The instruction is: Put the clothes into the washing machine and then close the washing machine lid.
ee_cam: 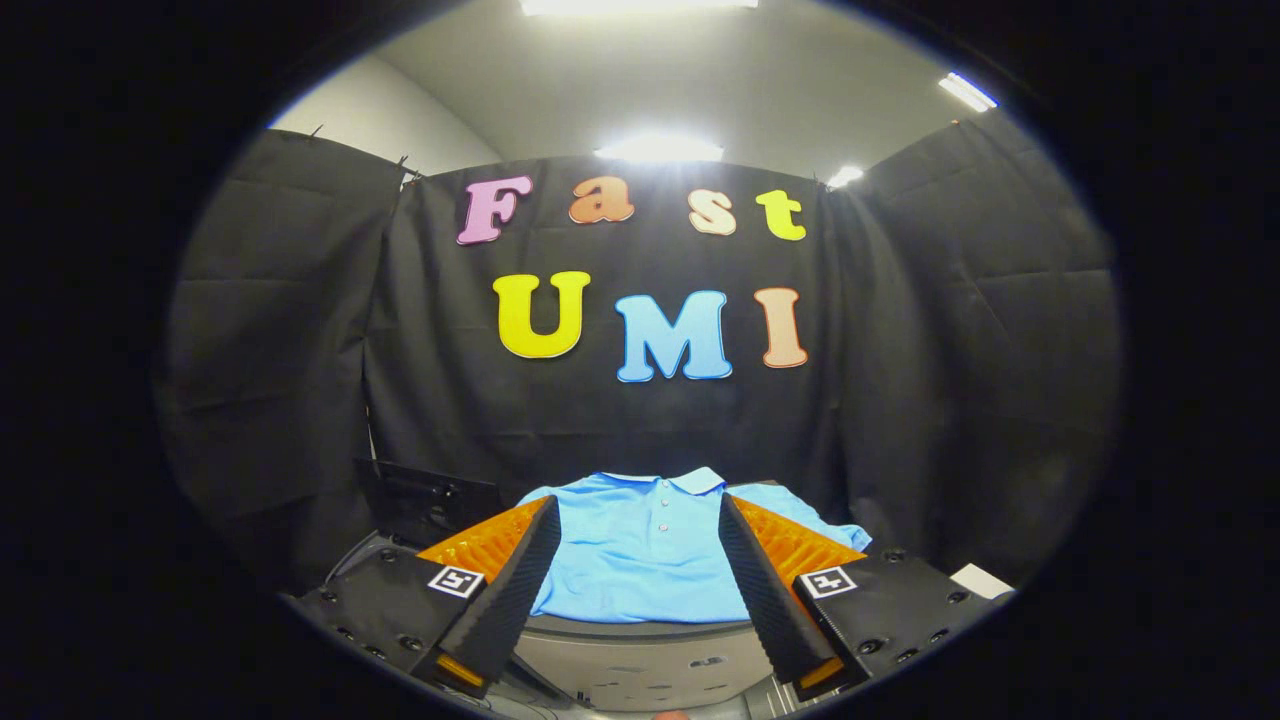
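A light blue polo shirt [640, 550] lies spread flat, collar away from me, on a surface just ahead of my fingers. My gripper [636, 512] is open, its two fingers wide apart with the shirt's buttoned front showing between them. The fingers hover above the shirt and hold nothing. Below the shirt's near hem a grey curved panel [640, 655], perhaps the washing machine's top, shows between the finger bases.
A dark raised panel [432, 500], possibly an open lid, stands to the left behind the left finger. Black cloth walls close off the back and both sides. A small white tag [982, 580] lies at the right.
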Available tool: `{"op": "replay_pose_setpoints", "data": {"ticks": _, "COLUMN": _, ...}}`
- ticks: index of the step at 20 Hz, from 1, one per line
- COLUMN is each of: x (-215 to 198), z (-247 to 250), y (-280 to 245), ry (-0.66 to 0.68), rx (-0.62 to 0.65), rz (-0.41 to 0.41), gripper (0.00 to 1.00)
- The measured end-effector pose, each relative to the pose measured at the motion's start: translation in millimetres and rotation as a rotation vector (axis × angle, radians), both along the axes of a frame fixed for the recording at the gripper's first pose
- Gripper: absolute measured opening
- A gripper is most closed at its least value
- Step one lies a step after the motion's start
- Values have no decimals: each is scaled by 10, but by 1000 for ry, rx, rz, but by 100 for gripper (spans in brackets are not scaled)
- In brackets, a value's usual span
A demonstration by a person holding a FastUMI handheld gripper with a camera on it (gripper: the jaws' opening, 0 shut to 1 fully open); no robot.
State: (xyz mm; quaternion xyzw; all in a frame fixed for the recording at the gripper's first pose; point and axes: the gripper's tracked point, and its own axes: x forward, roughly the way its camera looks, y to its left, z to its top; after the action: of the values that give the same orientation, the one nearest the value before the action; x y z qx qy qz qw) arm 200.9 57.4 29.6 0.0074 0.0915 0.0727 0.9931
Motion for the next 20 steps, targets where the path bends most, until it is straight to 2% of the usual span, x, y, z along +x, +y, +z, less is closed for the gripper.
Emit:
{"op": "replay_pose_setpoints", "data": {"ticks": 8, "x": 586, "z": -251, "y": 37, "ry": 98, "rx": -34, "rz": 50, "gripper": 99}}
{"op": "replay_pose_setpoints", "data": {"ticks": 20, "x": 1287, "z": -862, "y": 160, "ry": 316, "rx": -82, "rz": 132, "gripper": 99}}
